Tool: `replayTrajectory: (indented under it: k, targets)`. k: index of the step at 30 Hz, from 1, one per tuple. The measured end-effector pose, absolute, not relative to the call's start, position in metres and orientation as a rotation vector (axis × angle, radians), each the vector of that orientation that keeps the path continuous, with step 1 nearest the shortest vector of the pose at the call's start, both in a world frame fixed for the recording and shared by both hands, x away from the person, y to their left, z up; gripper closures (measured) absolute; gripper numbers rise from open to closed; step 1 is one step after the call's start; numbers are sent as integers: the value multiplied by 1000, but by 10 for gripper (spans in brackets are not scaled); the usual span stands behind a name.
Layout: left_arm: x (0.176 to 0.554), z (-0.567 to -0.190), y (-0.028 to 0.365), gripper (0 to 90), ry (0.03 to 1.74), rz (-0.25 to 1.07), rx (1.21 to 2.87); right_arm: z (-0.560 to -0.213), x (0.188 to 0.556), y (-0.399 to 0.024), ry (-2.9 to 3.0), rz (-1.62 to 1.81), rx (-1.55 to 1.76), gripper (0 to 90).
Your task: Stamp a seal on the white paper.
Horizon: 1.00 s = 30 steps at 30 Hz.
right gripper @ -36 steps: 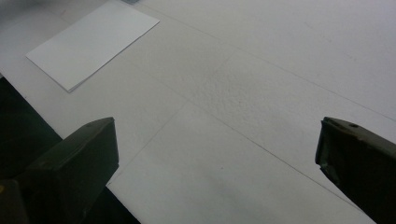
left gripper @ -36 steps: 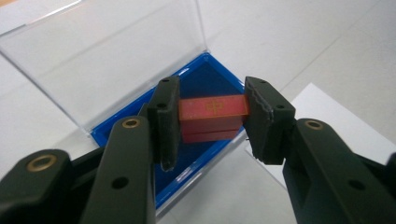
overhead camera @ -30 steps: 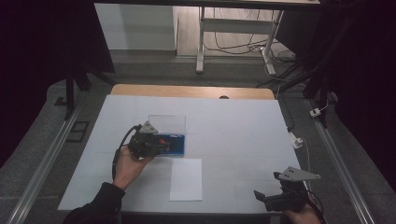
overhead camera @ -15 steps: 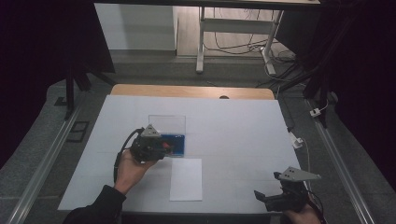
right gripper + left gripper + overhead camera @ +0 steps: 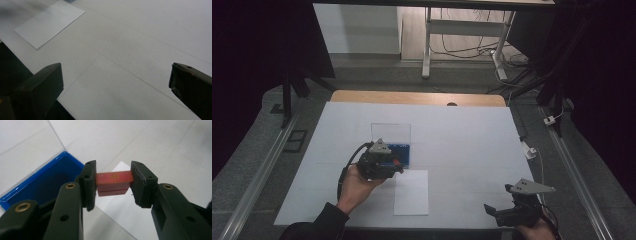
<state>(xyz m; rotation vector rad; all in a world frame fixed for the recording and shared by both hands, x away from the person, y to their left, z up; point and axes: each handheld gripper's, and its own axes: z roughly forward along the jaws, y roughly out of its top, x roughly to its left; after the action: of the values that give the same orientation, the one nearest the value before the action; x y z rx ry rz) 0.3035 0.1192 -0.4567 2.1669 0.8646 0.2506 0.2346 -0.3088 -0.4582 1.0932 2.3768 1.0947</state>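
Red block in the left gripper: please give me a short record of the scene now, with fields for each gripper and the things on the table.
left gripper: shut on the red block, held above the table
red block: flat, with a thin yellow mark on its top face
blue box: open, clear lid upright behind it
white sheet: flat on the table, near side of the blue box
right gripper: jaws open, nothing between them, near the table's front right edge
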Motion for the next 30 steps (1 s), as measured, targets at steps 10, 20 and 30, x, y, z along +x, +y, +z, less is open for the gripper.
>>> replayTrajectory:
  k: [10,20,30]
  targets:
    - [293,-460,106,582,810,218,2197,-458,235,-308,2377,1092,1095,0]
    - [289,-464,95,582,764,190,2224,-458,235,-309,2377,1090,1096,0]
    - [290,-477,82,583,740,171,2269,-458,234,-309,2378,1090,1093,0]
